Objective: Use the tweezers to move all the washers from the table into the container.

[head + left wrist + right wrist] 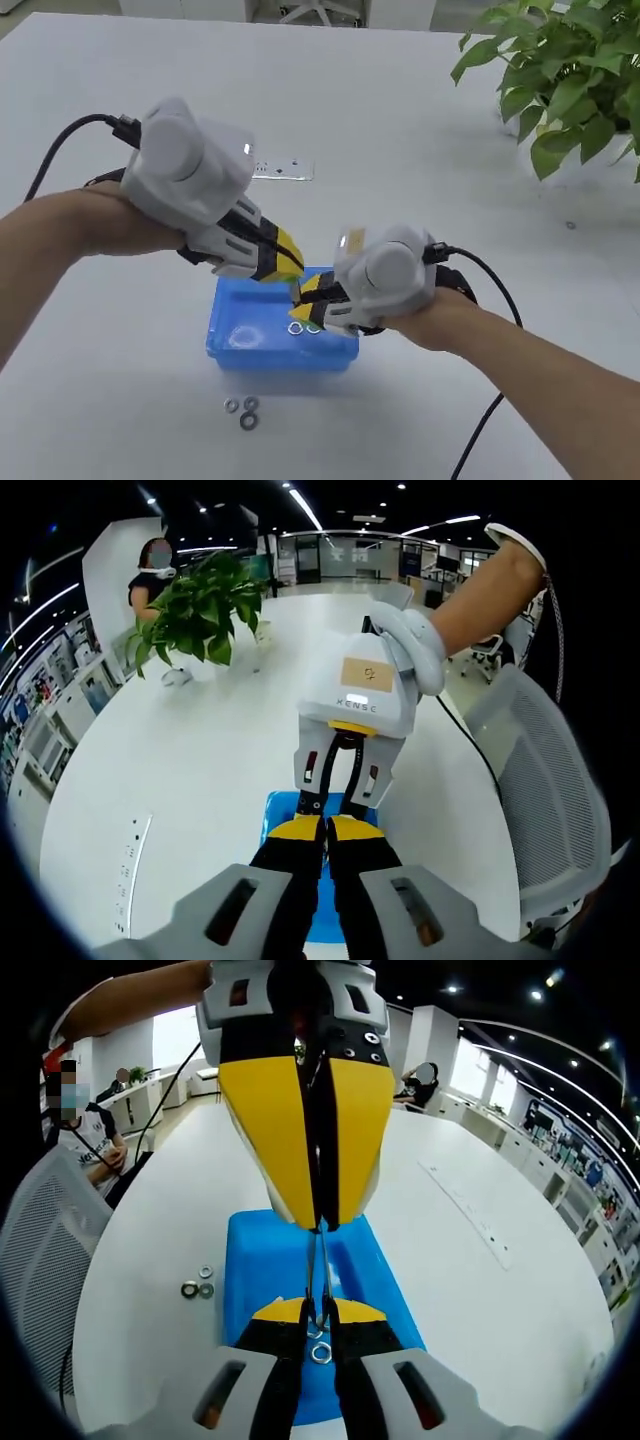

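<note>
— What is the place like?
— A white table (400,130), with a green plant (570,80) far behind the blue container (280,358). In the head view the left gripper (288,262) and the right gripper (305,292) meet tip to tip above the container's far side. Three loose washers (243,410) lie on the table just in front of the container.
— And the left gripper view?
— Its own yellow jaws are pressed together over the container. The right gripper faces them, very near.
— Where are the tweezers?
— In the right gripper view the tweezers (317,1270) run as two thin metal arms, slightly apart. They go from the closed jaws of the left gripper down between the right gripper's jaws, which are almost together on them. Two inner washers (320,1345) lie inside the container, just under the tweezers. If the tips hold a washer, I cannot tell.
</note>
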`<state>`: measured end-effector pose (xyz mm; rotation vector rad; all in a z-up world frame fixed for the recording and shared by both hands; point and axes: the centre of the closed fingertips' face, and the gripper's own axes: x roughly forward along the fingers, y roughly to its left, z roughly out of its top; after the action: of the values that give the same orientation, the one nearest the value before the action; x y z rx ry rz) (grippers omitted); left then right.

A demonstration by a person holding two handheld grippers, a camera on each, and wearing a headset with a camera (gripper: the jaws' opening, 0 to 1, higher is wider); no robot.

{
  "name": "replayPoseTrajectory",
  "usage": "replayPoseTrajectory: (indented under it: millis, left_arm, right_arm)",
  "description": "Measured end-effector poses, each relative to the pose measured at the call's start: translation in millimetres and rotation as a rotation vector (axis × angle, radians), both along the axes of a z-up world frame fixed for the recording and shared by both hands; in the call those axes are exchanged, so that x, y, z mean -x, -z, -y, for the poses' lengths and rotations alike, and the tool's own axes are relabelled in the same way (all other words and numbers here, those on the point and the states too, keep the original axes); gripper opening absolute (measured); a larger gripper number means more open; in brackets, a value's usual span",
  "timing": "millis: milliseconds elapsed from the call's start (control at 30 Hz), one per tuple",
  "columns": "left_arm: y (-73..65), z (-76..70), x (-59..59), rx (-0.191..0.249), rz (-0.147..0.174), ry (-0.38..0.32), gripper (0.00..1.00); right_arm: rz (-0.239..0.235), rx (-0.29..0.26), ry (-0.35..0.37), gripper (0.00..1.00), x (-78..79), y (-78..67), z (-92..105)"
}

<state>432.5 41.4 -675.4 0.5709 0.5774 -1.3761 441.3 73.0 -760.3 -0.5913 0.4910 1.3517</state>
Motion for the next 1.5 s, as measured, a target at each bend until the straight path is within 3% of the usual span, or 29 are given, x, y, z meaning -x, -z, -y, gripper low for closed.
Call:
replayPoseTrajectory:
  millis: [333, 733, 1233, 1500]
  left_arm:
    - [13.5, 1.9, -6.7, -0.004, -0.02, -0.003, 0.05]
    - [18.2, 1.7, -10.0, -0.002, -0.028, -0.007, 0.05]
    - [15.4, 1.2, -10.0, -0.004, -0.017, -0.009, 0.05]
    - [5.4, 2.0, -4.5, 0.0, -0.01, -0.01, 0.05]
  right_arm:
    - [-0.017, 0.009, 0.007, 0.1, -5.1, 14.0, 2.2]
    - [-0.025, 0.018, 0.006, 0.11, -8.6, 19.3, 3.7]
    - [-0.007, 0.021, 0.006, 0.12, -8.5, 16.0, 4.0]
    - [0.001, 0.017, 0.007, 0.12, -4.6, 7.3, 4.3]
